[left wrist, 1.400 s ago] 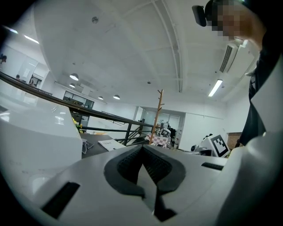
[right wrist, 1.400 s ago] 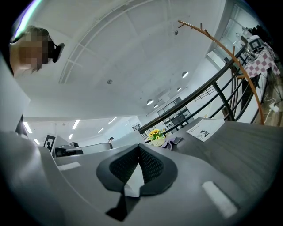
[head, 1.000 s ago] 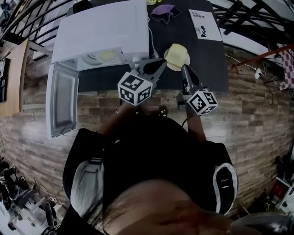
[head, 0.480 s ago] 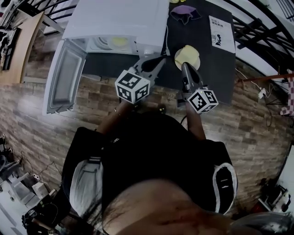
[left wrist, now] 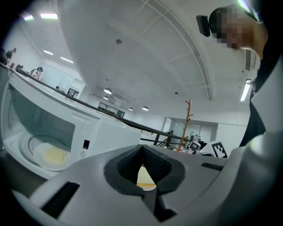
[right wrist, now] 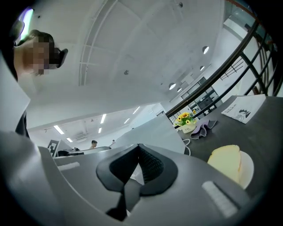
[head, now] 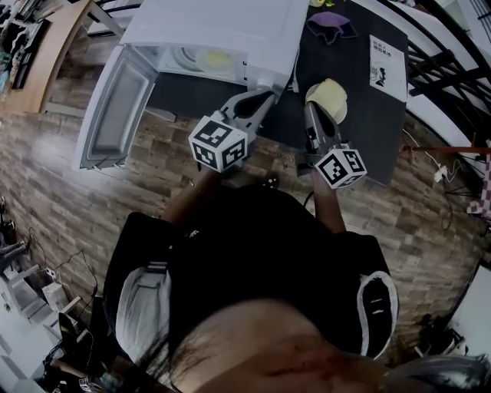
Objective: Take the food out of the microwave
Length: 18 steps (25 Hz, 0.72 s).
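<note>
Food (head: 217, 57): yellow patch on turntable (head: 186, 57) inside open white microwave (head: 230, 27), left. Left gripper (head: 267, 92) & right gripper (head: 309, 107): jaws together, empty, above dark table (head: 360, 130). Yellow slab (head: 327, 96) on plate (right wrist: 248, 170), right. Plank-pattern floor (head: 69, 199) below.

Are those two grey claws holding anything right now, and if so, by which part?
Nothing is held. The grey left gripper and the grey right gripper both have their jaws closed together, empty.

Two grippers in my hands: left gripper (head: 268, 92), right gripper (head: 309, 109). One microwave (head: 222, 23). Two yellow food portions: turntable portion (head: 217, 57), plated portion (head: 326, 96). One plate (right wrist: 248, 170), one paper sheet (head: 387, 60), one purple cloth (head: 331, 24).
</note>
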### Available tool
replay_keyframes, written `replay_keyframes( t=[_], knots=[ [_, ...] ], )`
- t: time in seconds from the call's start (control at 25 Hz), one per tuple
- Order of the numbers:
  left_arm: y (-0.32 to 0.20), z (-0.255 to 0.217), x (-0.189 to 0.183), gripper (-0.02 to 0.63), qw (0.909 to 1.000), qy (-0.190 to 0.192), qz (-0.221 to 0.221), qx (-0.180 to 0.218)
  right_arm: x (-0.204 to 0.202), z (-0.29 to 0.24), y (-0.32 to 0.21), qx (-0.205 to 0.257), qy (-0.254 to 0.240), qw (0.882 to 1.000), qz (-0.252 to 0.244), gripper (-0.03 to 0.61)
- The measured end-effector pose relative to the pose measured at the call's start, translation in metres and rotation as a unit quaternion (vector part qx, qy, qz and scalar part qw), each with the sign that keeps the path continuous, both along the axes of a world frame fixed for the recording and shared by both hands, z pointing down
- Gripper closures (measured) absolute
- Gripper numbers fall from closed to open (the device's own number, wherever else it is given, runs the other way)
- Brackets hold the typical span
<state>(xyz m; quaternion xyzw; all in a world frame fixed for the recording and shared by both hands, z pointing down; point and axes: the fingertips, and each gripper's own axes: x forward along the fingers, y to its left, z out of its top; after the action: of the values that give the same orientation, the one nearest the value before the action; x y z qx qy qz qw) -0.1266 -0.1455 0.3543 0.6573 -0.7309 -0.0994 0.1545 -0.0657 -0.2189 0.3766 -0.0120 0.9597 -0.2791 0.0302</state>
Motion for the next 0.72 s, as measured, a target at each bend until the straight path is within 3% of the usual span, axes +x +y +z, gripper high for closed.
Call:
replay_keyframes(
  t=[0.72],
  knots=[
    [0.041, 0.007, -0.054, 0.607, 1.0, 0.003, 0.002, -0.009, -0.043, -0.012, 0.041, 0.012, -0.011, 1.0, 0.011, 0.583]
  ],
)
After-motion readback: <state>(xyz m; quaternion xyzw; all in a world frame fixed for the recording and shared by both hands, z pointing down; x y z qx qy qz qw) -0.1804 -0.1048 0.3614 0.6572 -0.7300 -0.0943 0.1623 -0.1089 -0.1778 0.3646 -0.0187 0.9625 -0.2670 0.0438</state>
